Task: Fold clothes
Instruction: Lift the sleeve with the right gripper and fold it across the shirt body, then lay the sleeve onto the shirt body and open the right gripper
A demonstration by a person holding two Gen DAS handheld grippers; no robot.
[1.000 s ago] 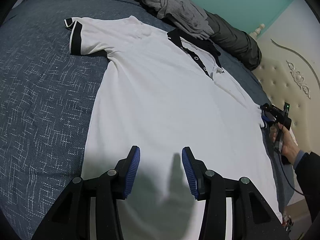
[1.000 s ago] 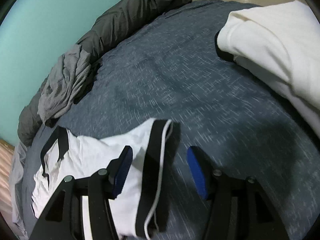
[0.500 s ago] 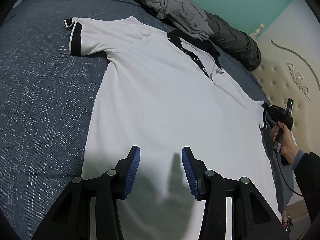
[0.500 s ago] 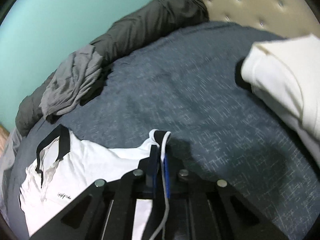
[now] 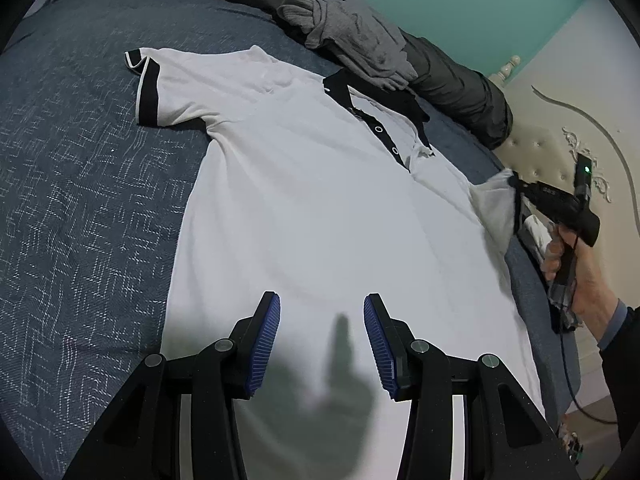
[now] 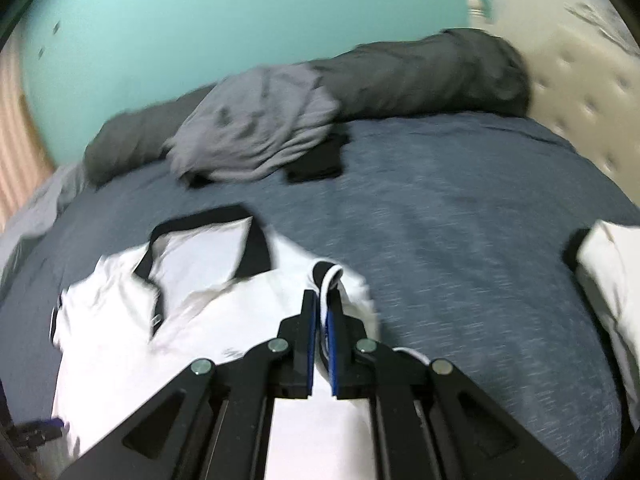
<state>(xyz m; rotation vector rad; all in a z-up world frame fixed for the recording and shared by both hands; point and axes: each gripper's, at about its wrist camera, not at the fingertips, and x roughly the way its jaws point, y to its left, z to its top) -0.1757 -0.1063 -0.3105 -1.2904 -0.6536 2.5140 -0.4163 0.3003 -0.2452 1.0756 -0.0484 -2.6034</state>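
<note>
**Right gripper clamped on sleeve cuff; left gripper parted over hem**

The right gripper point(image 6: 322, 320) has its jaws pressed together on the black-and-white cuff point(image 6: 328, 276) of the polo shirt's sleeve; the fabric is pinched between the blue pads point(image 6: 310, 332). In the left wrist view the same gripper point(image 5: 520, 188), held in a hand point(image 5: 576, 268), carries the sleeve raised off the bed.

The left gripper point(image 5: 320, 340) holds its jaws partly apart above the lower part of the shirt, with nothing between the pads.

The white polo shirt point(image 5: 312, 208) lies front up and spread flat on the blue-grey bedspread point(image 5: 88, 184), black collar point(image 5: 348, 88) toward the far edge. The other sleeve point(image 5: 160, 88) lies flat.

Beyond the collar lie a crumpled grey garment point(image 5: 352, 32) and a rolled dark quilt point(image 5: 452, 84). A folded white item point(image 6: 612, 276) rests at the right edge of the right wrist view. A padded headboard point(image 5: 552, 148) and a teal wall point(image 5: 460, 0) border the bed.
</note>
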